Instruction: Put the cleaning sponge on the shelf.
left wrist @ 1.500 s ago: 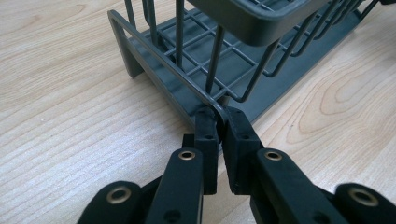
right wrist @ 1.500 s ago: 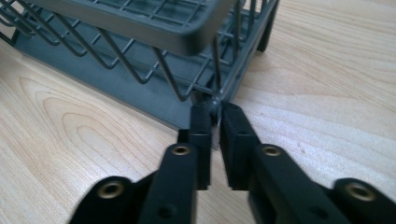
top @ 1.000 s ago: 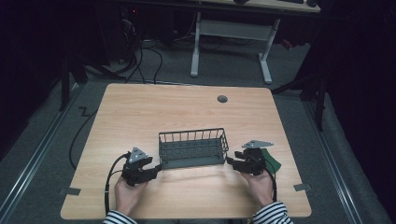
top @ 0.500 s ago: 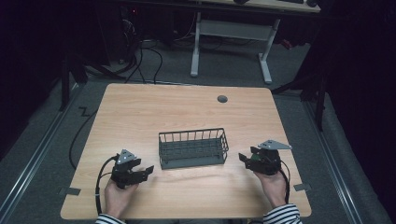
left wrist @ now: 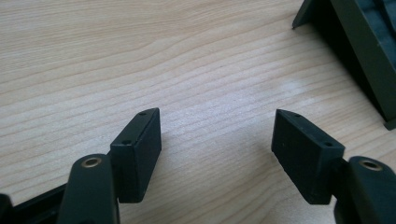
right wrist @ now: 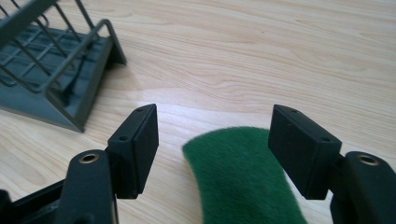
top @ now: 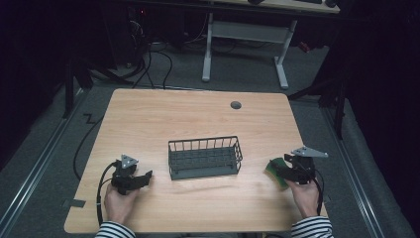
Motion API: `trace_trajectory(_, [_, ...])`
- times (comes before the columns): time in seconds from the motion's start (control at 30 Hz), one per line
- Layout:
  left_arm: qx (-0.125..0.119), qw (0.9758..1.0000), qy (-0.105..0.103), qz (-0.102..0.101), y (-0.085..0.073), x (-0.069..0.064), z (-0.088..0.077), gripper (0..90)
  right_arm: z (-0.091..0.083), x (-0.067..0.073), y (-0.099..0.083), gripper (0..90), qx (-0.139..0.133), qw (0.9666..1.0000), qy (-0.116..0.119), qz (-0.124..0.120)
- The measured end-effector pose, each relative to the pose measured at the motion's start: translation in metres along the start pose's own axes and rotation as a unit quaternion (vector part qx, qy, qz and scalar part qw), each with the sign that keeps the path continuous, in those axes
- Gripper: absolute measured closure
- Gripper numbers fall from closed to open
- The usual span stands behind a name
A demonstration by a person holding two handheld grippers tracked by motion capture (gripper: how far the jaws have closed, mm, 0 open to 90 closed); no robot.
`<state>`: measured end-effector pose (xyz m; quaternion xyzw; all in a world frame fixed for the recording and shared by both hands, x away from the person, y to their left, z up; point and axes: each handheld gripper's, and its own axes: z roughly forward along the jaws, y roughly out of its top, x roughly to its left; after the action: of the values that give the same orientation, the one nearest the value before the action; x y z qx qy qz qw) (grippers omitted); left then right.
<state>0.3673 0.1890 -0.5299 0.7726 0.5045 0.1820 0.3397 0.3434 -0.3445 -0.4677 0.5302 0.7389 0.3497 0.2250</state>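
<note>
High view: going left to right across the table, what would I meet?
Left hand-held gripper → wire basket → green fuzzy pad → right hand-held gripper, jaws open around that pad.

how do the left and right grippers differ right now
The left gripper has only bare table between its open jaws; the right gripper has a green sponge lying between its open jaws, not clamped. In the high view, the left sits left of the wire basket, the right sits to its right. Both are hand-held, black and low over the table.

Black two-jaw tool [top: 145,178] with grey triangular plate; striped sleeves [top: 115,230].
</note>
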Motion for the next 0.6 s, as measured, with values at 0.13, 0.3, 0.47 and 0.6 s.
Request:
trace_trajectory(0.13, [-0.025, 0.9994, 0.016, 0.015, -0.006, 0.002, 0.003, 31.0, 0.001, -0.009, -0.003, 31.1, 0.013, 0.9998, -0.01, -0.006])
trace_trajectory(0.3, [-0.024, 0.9994, 0.022, 0.01, -0.006, 0.003, 0.003, 28.4, 0.003, -0.018, -0.006, 27.1, 0.041, 0.9991, -0.007, -0.004])
trace_trajectory(0.47, [-0.024, 0.9994, 0.022, 0.009, -0.006, 0.003, 0.003, 28.2, 0.008, -0.021, -0.007, 23.9, 0.078, 0.9967, -0.004, -0.022])
trace_trajectory(0.6, [-0.024, 0.9994, 0.022, 0.009, -0.006, 0.003, 0.003, 28.2, 0.011, -0.022, -0.008, 22.0, 0.093, 0.9953, 0.001, -0.027])
